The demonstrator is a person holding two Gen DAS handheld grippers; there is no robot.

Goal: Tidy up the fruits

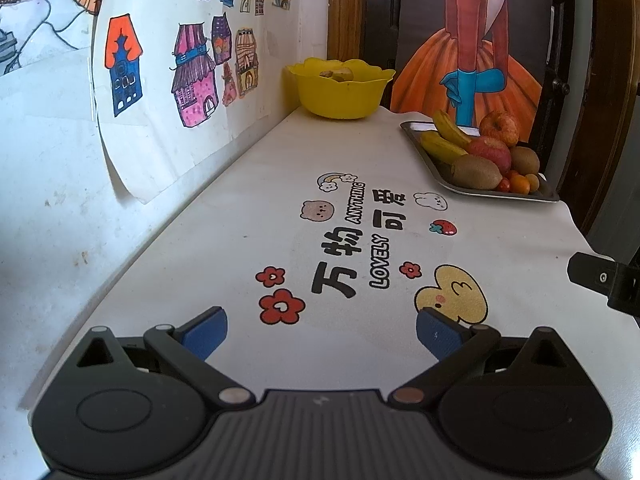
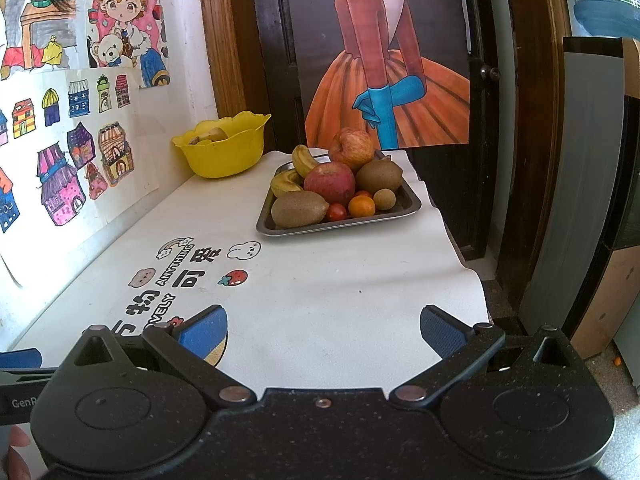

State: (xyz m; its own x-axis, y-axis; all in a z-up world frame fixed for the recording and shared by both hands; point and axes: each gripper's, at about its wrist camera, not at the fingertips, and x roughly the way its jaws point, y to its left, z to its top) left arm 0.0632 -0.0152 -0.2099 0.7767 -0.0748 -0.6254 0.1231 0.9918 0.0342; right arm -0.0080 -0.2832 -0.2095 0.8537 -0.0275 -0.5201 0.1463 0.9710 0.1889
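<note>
A metal tray point(image 2: 408, 208) point(image 1: 440, 178) at the far right of the table holds two red apples point(image 2: 330, 182), two kiwis point(image 2: 298, 210), bananas point(image 2: 302, 160), cherry tomatoes point(image 2: 336, 212) and small orange fruits point(image 2: 361, 206). A yellow bowl point(image 2: 224, 152) point(image 1: 340, 92) stands in the far corner by the wall, with a brownish fruit inside. My left gripper point(image 1: 320, 334) is open over the printed mat, empty. My right gripper point(image 2: 324, 334) is open too, empty, well short of the tray. The right gripper's edge point(image 1: 604, 284) shows in the left wrist view.
A white mat point(image 2: 320, 288) with cartoon prints covers the table. Drawings hang on the wall point(image 1: 180, 72) along the left. A painted figure point(image 2: 384, 60) leans on a dark door behind the tray. The table edge drops off at the right point(image 2: 476, 280); boxes stand beyond.
</note>
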